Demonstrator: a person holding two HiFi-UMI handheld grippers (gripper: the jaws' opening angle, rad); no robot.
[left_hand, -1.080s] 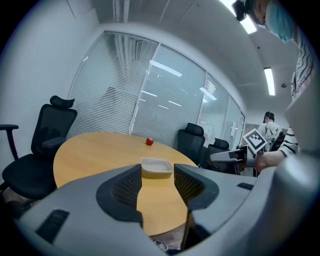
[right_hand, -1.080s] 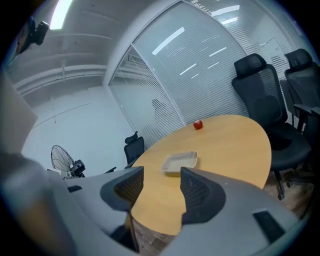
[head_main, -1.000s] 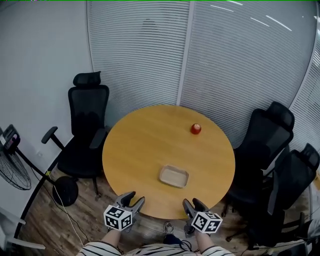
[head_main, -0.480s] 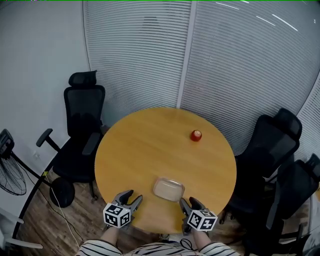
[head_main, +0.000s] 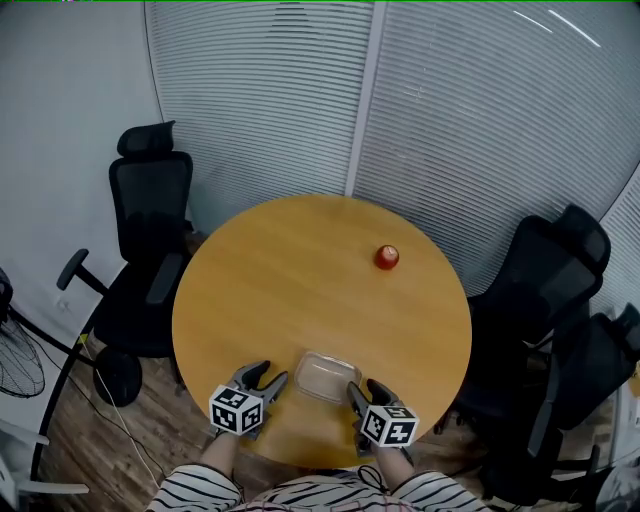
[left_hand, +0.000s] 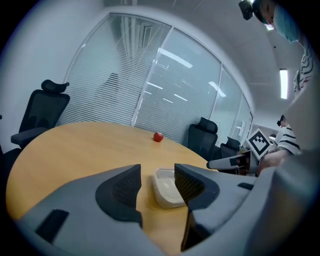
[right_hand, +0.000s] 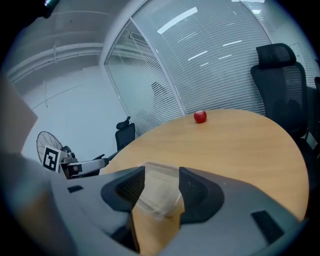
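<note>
A shallow clear plastic container lies near the front edge of a round wooden table. A small red fruit sits toward the table's far right. My left gripper hovers open just left of the container, with nothing between its jaws. My right gripper is open just right of the container, which shows between its jaws without being clamped. The red fruit appears far off in the left gripper view, and the red fruit also in the right gripper view.
Black office chairs stand around the table: one at the left, two at the right. Glass walls with blinds run behind. A floor fan stands at the far left. A second person shows in the left gripper view.
Both grippers have come forward over the table's front edge and now flank the container, which looks closer in all views. Both stay open.
</note>
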